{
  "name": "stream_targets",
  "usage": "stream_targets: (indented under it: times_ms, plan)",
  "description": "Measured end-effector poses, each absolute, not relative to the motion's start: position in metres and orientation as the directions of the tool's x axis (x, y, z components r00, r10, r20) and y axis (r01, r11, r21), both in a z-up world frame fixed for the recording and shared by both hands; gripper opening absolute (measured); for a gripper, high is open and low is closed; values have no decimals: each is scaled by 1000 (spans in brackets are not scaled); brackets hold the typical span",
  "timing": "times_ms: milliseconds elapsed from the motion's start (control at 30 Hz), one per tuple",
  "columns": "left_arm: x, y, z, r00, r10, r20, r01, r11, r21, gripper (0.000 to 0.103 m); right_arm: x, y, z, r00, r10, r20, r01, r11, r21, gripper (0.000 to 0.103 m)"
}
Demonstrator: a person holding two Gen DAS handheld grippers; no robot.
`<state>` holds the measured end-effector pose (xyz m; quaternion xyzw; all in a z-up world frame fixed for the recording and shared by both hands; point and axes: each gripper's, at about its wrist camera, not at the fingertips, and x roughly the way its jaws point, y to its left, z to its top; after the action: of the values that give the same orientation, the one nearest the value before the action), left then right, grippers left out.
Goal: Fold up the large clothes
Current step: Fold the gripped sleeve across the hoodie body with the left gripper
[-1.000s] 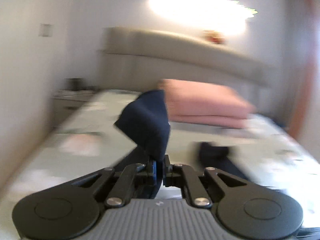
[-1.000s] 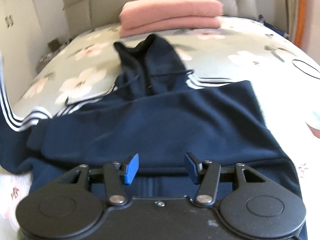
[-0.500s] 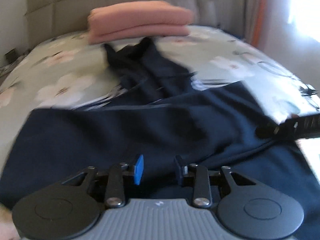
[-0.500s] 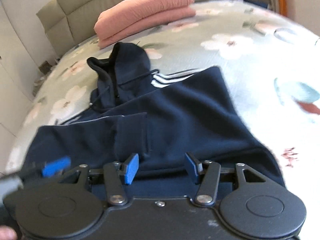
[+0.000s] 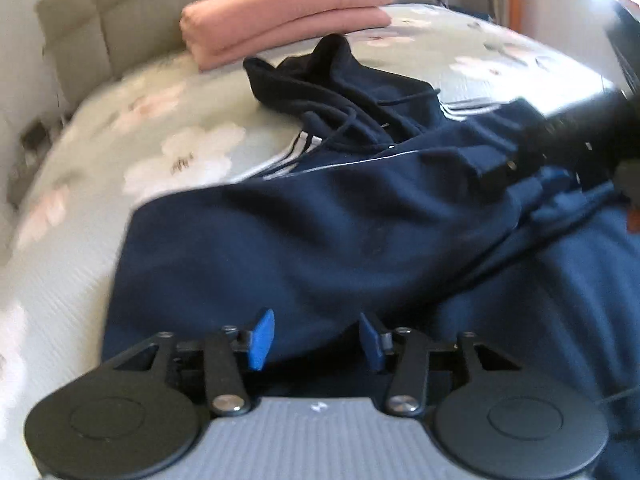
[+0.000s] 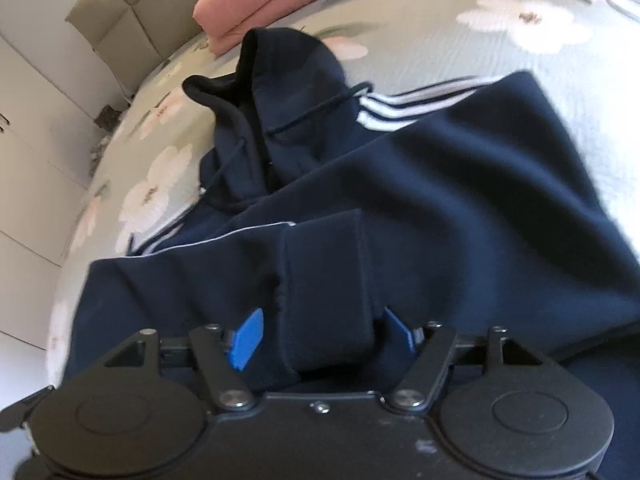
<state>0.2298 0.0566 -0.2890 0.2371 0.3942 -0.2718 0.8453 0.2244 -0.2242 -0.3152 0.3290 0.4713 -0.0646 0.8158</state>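
Beyond navy hoodie (image 6: pixel 440 200): pink folded blanket (image 5: pixel 280 8), headboard (image 5: pixel 120 20). Both hand-held grippers, left (image 5: pixel 316 340) and right (image 6: pixel 324 338), apart; sleeve cuff (image 6: pixel 328 296) between right's fingers.

Bed (image 5: pixel 100 184) with pale green floral cover. Navy hoodie (image 5: pixel 340 232) lies directly on it, just ahead of the left gripper (image 5: pixel 316 338), hood at far end. Folded pink bedding (image 5: pixel 280 20) beyond, near the headboard (image 5: pixel 132 12).
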Motion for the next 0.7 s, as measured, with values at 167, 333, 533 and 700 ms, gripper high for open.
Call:
stream_targets:
  times_ms: [167, 333, 533, 700]
  plan:
    - [234, 56, -295, 498, -294, -816, 661, 737, 138, 52, 230, -199, -306, 559, 134, -818, 349, 857, 379, 23]
    - [226, 47, -297, 491, -279, -825, 700, 691, 182, 52, 222, -174, -265, 644, 17, -765, 228, 950, 214, 14]
    - [213, 20, -277, 510, -337, -792, 738, 643, 202, 52, 204, -204, -197, 733, -145, -665, 242, 969, 56, 13]
    - [214, 0, -272, 455, -432, -779, 761, 642, 88, 54, 192, -270, -207, 642, -234, -730, 345, 939, 2, 18]
